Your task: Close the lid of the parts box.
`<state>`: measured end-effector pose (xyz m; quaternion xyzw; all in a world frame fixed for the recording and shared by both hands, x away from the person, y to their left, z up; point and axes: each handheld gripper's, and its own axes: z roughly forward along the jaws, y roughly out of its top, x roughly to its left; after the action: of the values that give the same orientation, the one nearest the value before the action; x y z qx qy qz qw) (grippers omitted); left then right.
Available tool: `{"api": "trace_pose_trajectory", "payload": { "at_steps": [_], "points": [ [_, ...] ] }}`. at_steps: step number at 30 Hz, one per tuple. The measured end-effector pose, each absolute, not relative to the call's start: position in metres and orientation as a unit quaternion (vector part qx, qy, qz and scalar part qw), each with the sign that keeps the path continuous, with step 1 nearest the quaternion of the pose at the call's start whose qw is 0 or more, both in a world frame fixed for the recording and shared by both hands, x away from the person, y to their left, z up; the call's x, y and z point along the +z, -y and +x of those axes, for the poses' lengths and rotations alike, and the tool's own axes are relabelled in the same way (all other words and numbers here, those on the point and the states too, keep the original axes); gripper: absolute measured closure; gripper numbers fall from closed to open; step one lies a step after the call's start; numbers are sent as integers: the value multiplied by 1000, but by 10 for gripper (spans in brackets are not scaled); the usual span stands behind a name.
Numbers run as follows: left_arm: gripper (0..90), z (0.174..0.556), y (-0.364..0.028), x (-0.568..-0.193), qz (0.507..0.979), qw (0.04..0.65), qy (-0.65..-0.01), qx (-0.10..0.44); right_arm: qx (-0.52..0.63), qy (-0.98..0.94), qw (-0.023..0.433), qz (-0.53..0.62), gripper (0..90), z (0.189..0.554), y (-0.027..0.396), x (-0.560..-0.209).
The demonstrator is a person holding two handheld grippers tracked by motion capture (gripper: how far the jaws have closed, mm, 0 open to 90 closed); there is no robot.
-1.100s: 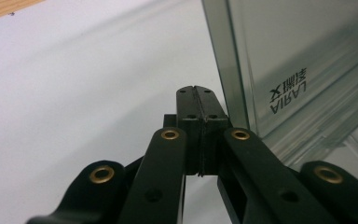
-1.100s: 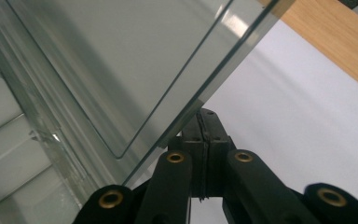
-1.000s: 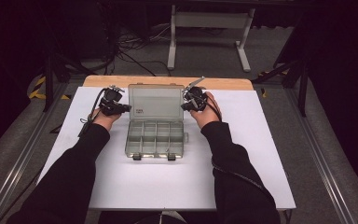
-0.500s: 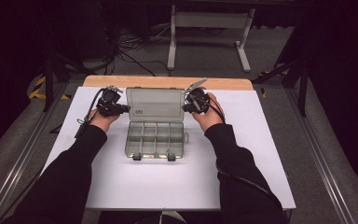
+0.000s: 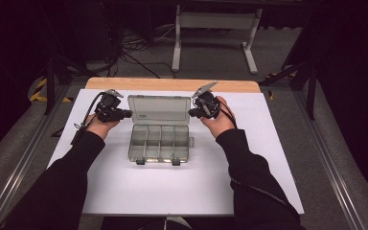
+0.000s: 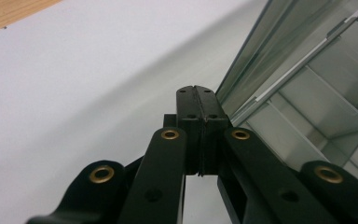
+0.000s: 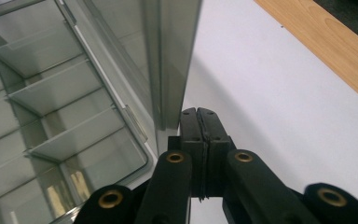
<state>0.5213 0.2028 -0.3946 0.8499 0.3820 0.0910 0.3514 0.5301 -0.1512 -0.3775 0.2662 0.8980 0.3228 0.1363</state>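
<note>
Both hands barely shifted since earlier; lid unchanged. High view: clear plastic compartment box [image 5: 159,142] mid white table [image 5: 139,191], lid [image 5: 159,109] upright, left gripper [image 5: 126,114] and right gripper [image 5: 192,112] at its ends, contact unclear. Left gripper view: jaws pressed together, empty, beside lid edge [image 6: 261,60]. Right gripper view: same, jaws closed, nothing held, tips just beside lid [image 7: 175,65].

You work at a rectangular white tabletop [image 5: 139,191] whose far edge is a strip of pale bare wood [image 5: 172,85]. Grey speckled carpet floor [image 5: 220,52] lies around it, and long silver metal rails [image 5: 24,148] run along both sides. Beyond the table stands a light grey metal frame on two legs [image 5: 215,28]. To its left, black cables [image 5: 129,45] tangle on the floor. Yellow-and-black hazard tape [image 5: 40,93] marks the floor at your left. The room's edges fall into darkness.
</note>
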Motion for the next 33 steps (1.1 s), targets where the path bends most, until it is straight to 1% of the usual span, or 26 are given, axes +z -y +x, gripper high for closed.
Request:
{"api": "trace_pose_trajectory", "payload": {
  "at_steps": [18, 33],
  "points": [
    [896, 500, -205, -383, 863, 349, -357, 81, 316, -910, 123, 237, 900, 509, 149, -368],
    [896, 475, -210, -374, 872, 356, -330, 63, 326, -912, 97, 229, 900, 491, 146, -361]
  ]
}}
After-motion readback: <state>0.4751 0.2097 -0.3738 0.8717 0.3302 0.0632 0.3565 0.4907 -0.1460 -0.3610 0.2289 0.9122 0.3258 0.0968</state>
